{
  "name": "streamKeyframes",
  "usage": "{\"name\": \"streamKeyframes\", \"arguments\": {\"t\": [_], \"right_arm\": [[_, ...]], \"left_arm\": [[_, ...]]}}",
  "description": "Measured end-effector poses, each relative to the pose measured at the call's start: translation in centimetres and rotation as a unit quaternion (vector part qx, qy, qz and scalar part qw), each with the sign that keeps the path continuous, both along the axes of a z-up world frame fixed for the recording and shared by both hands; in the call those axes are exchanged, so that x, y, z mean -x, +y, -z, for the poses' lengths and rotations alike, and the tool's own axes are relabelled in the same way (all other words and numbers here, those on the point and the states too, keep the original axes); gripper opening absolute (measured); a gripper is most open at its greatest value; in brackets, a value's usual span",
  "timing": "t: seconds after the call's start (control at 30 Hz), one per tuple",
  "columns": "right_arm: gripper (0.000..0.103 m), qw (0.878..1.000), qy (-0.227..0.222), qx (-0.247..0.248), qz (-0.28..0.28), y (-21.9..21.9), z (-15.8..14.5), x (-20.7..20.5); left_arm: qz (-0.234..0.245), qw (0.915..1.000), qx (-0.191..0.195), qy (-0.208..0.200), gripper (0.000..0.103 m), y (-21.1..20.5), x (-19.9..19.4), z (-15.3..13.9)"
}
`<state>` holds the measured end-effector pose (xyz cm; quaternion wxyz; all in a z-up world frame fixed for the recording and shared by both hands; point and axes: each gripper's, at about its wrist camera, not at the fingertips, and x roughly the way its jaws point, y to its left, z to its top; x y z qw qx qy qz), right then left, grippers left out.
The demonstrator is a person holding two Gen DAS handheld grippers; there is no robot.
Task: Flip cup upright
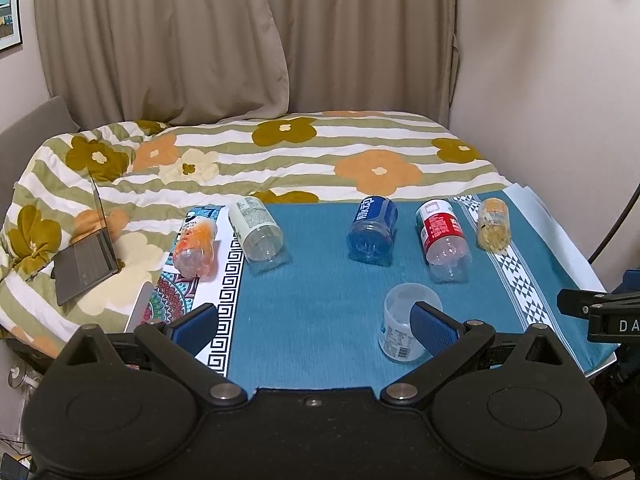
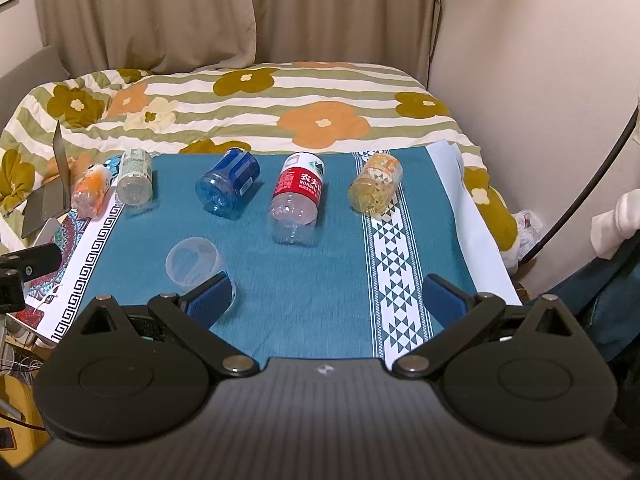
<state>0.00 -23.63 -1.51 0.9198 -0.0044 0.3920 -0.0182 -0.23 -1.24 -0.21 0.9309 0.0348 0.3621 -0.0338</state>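
A clear plastic cup [image 1: 400,324] with a printed label stands on the teal cloth [image 1: 320,312], mouth up, slightly tilted. In the left wrist view it sits just behind the right blue pad of my left gripper [image 1: 314,322], which is open and empty. In the right wrist view the cup [image 2: 194,262] sits behind the left pad of my right gripper [image 2: 328,300], which is open and empty.
Several cut bottle cups lie on their sides in a row at the back: orange [image 1: 196,246], white-green [image 1: 258,228], blue [image 1: 374,228], red [image 1: 440,232], yellow [image 1: 494,224]. An open laptop [image 1: 86,260] lies on the flowered quilt to the left. A wall stands to the right.
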Motion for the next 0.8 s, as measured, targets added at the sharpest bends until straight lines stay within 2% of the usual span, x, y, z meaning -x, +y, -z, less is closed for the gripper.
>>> {"name": "streamKeyframes", "arguments": {"t": [0.53, 0.8], "right_arm": [[0.103, 1.000, 0.000, -0.001, 0.002, -0.14, 0.01, -0.36], [0.103, 1.000, 0.002, -0.005, 0.000, -0.15, 0.08, -1.00]], "left_arm": [[-0.005, 1.0000, -0.005, 0.003, 0.103, 0.08, -0.57, 0.10], [-0.018, 0.9998, 0.008, 0.009, 0.103, 0.71, -1.05, 0.22]]}}
